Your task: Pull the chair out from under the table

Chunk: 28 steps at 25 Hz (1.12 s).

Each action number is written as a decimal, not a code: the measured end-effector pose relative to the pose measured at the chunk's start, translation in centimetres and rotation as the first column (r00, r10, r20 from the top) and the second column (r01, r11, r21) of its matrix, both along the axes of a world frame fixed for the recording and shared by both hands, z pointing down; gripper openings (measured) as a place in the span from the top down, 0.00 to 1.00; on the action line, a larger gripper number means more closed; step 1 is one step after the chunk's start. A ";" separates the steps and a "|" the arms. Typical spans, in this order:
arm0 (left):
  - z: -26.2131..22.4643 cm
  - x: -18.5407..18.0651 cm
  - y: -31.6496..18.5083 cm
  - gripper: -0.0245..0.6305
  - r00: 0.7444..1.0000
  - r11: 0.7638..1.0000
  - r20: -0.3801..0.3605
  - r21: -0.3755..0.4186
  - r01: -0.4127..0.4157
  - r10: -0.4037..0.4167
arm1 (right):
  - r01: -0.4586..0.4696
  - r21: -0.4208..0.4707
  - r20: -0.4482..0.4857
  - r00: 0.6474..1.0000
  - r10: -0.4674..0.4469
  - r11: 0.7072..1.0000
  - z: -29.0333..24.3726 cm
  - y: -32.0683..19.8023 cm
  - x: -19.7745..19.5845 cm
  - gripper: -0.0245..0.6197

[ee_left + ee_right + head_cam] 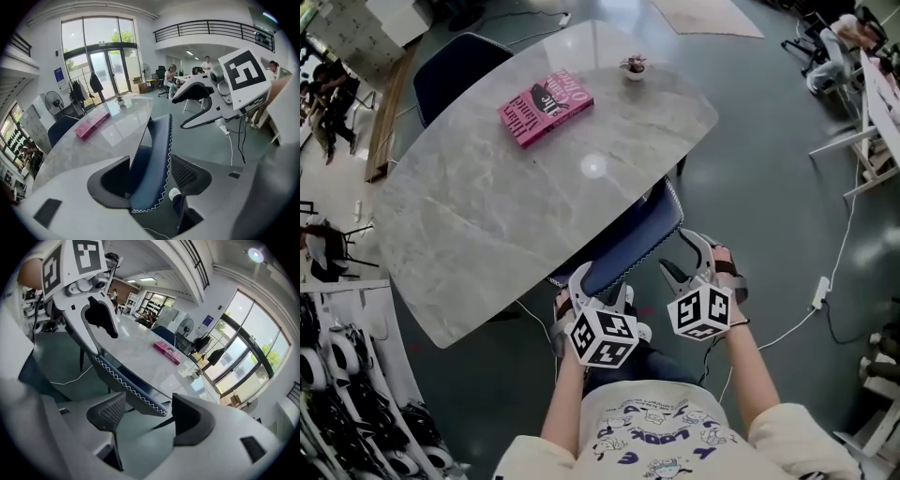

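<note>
A: Head camera?
B: Above the person, looking steeply down; bench [487, 206] toward 11 o'clock, left tool [602, 286] and right tool [684, 258] close at 6.
A: Tool cameras?
B: Each rides its tool, looking along the jaws, very near the chair back [628, 239].
A: Overlap?
B: All three share the chair back, bench top and pink book [546, 106]; each tool view catches the other tool, at 2 and 11 o'clock.

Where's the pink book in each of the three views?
Head view: pink book upper centre.
Left gripper view: left of centre, beyond the chair back.
Right gripper view: just right of centre.
Shared landmark: the white-stitched chair back.
</note>
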<state>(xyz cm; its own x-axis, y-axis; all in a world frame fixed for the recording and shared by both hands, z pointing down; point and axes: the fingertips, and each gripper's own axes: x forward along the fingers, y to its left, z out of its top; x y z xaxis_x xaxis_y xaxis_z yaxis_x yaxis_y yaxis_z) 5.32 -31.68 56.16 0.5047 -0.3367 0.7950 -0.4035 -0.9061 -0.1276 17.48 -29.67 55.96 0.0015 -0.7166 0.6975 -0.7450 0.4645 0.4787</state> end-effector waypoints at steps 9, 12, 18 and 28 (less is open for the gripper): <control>3.2 1.3 0.2 0.51 0.995 0.997 0.088 -0.060 -0.050 0.055 | 0.116 -0.084 -0.114 0.986 -0.126 0.990 2.8 -1.5 -0.5 0.47; 4.1 1.7 0.1 0.51 0.991 0.996 0.112 -0.072 -0.058 0.066 | 0.162 -0.107 -0.153 0.972 -0.178 0.981 3.5 -2.1 -0.6 0.47; 5.5 1.9 -0.2 0.52 0.987 0.991 0.133 -0.111 -0.073 0.088 | 0.264 -0.173 -0.212 0.931 -0.298 0.949 5.2 -3.3 -1.0 0.48; 6.9 2.7 0.8 0.74 0.981 0.977 0.131 -0.177 -0.117 0.141 | 0.395 -0.288 -0.211 0.862 -0.460 0.872 6.9 -3.7 -1.8 0.55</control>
